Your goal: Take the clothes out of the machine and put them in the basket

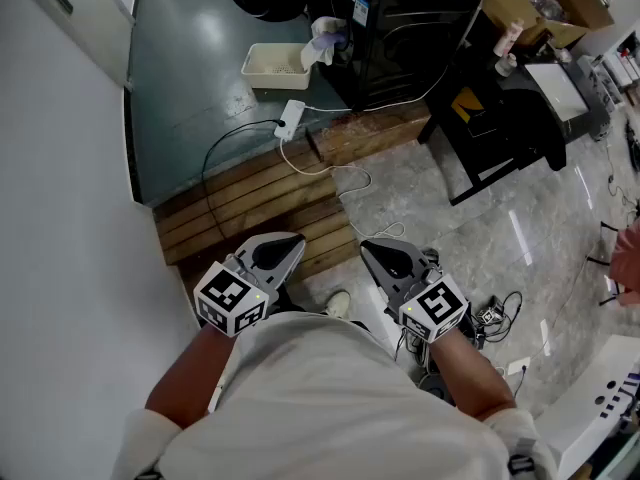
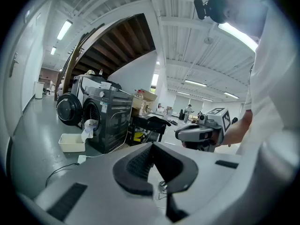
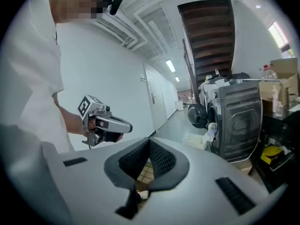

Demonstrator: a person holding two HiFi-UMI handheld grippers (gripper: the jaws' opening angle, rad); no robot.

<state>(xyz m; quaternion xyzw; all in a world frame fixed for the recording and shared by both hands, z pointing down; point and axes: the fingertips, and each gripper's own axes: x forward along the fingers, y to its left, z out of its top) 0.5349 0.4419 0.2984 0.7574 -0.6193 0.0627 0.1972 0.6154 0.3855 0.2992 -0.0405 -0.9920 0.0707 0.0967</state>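
Here both claws are held low and near the person's body, side by side but apart, above the near end of a brown slatted wooden platform. The left claw has its two dark ribbed jaws pressed together with nothing between them. The right claw is the same, jaws together and empty. Each carries its cube of square markers at the wrist end. Far ahead stands the black front-loading washing machine, well apart from both claws. Its round dark door is swung open to the left. A pale, crumpled piece of clothing hangs out of the machine's mouth and droops over the right end of the white rectangular plastic basket. The basket sits on the dark grey-green floor just left of the machine, and whether anything lies inside it cannot be told. A white power strip lies on the floor nearer than the basket, with cables trailing from it across the platform. Right of the machine is a black counter with clutter on it, standing on pale glossy marble-patterned flooring. A white wall runs along the left.
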